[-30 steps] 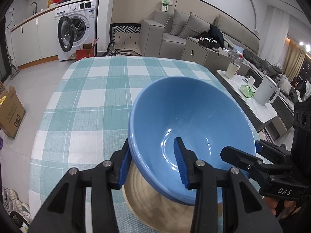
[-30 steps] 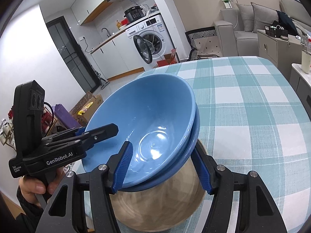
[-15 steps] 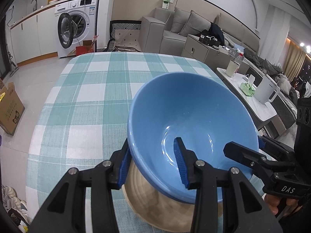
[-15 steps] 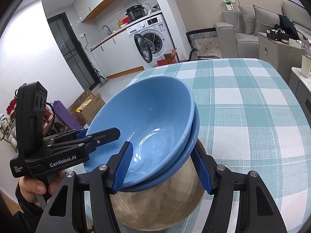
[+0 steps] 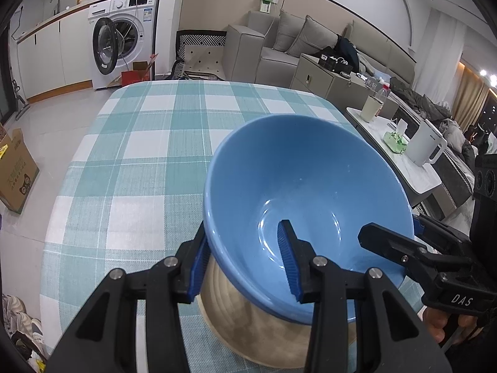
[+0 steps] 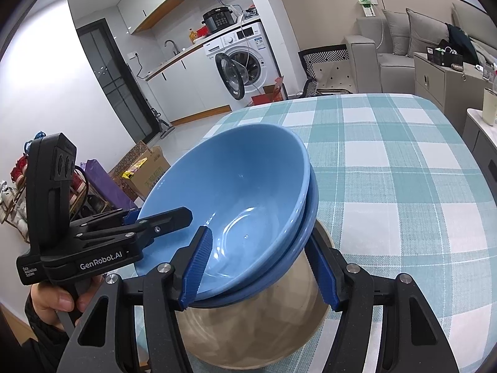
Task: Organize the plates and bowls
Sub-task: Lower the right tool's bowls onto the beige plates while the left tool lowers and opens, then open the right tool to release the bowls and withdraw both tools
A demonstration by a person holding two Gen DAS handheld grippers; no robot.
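2 nested blue bowls (image 5: 310, 192), tilted above a beige bowl (image 6: 254, 326) on the checked table (image 5: 139, 161), are clamped at opposite rims by the left gripper (image 5: 245, 264) and right gripper (image 6: 261, 267).

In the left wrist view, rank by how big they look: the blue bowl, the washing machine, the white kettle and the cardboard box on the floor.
1. blue bowl, though it is nearest the camera
2. washing machine
3. cardboard box and white kettle look too similar to rank.
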